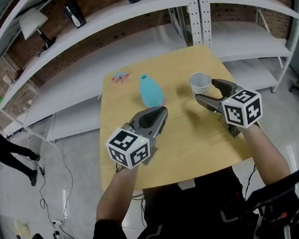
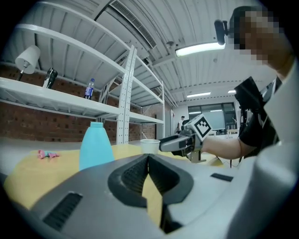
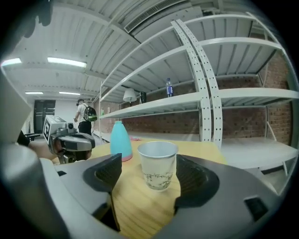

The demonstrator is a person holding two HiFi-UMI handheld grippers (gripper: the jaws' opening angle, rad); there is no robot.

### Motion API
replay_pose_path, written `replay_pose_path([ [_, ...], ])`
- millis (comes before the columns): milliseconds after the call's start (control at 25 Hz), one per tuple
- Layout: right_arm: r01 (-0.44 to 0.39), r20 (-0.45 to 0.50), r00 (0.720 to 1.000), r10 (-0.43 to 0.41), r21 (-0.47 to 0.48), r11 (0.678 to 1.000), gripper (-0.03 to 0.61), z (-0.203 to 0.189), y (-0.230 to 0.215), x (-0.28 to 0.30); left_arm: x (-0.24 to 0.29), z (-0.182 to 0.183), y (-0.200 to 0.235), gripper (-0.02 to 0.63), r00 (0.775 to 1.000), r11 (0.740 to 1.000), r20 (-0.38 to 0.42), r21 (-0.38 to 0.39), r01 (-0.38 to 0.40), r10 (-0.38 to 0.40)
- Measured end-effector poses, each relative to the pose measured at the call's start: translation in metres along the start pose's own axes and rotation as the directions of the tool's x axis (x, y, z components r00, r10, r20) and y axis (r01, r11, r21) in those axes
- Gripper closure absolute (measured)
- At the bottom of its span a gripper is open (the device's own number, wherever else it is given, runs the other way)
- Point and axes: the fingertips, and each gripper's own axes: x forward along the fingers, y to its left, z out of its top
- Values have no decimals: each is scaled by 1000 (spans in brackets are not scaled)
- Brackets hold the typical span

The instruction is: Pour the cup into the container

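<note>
One paper cup (image 3: 157, 164) stood upright on the worktop (image 1: 191, 139), between the spread jaws of the right gripper (image 1: 207, 90), whose pads were not touching it. The left gripper (image 1: 160, 112), jaws together and empty, hovered near the one blue container (image 1: 151, 90). The cup looked light and easily crushed, so a gentle grip around its middle seemed wisest.
</note>
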Motion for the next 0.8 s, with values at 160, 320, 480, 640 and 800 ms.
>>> replay_pose_path([
  [160,15,-20,1000,-15,-3,1000,233,-6,-5,11,-2,1,6,612,1000,999,18,-30,10,-10],
  [320,23,-29,999,-23,-7,1000,233,-6,-9,18,-4,-4,10,612,999,999,-11,-4,35,-35],
  [480,34,-34,999,-34,-3,999,233,-5,-17,25,-5,-10,19,612,999,999,-13,-38,38,-38],
  [640,21,-61,998,-22,-9,1000,233,-8,-17,33,-6,-11,22,612,1000,999,-2,-36,30,-31],
  [800,25,-63,998,-24,7,1000,235,-11,-17,36,-5,-12,20,612,999,999,-16,-15,41,-41],
])
